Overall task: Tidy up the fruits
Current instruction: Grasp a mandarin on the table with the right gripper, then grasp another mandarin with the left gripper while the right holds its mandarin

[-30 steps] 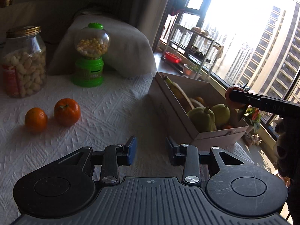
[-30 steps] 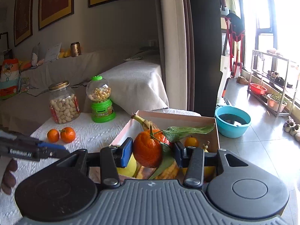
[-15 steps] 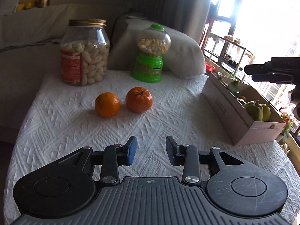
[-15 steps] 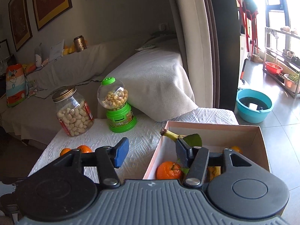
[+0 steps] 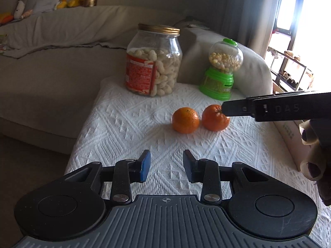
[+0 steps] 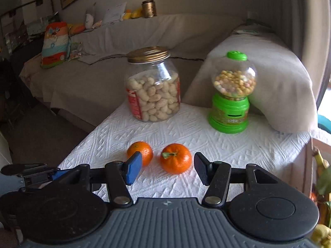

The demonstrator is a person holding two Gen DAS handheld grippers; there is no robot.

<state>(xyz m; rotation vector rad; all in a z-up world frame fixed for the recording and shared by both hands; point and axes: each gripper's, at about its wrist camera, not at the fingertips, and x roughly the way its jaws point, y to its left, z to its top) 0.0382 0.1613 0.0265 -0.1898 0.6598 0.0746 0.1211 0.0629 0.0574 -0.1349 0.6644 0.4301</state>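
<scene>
Two oranges sit side by side on the white cloth [image 6: 206, 140], the stemmed orange [image 6: 175, 158] right of the plain orange [image 6: 142, 152]. The right gripper [image 6: 168, 169] hangs spread before the stemmed one, nothing between its pads. The left gripper [image 5: 166, 166] is narrowly parted, holding nothing. Behind stand a peanut jar [image 6: 153, 88] and green dispenser [image 6: 231, 95].

Raised letters reading "DAS" stand on the side of the black bar-shaped right gripper [image 5: 225, 110], which reaches in from the right, beyond the left gripper's fingers [image 5: 144, 166]. The clear glass jar of peanuts with a gold lid [image 5: 154, 61], far beyond those fingers, wears a red paper label with lines of white print too small to read. The pale cardboard box [image 5: 289, 133] at the right edge carries dark print that cannot be read either.
</scene>
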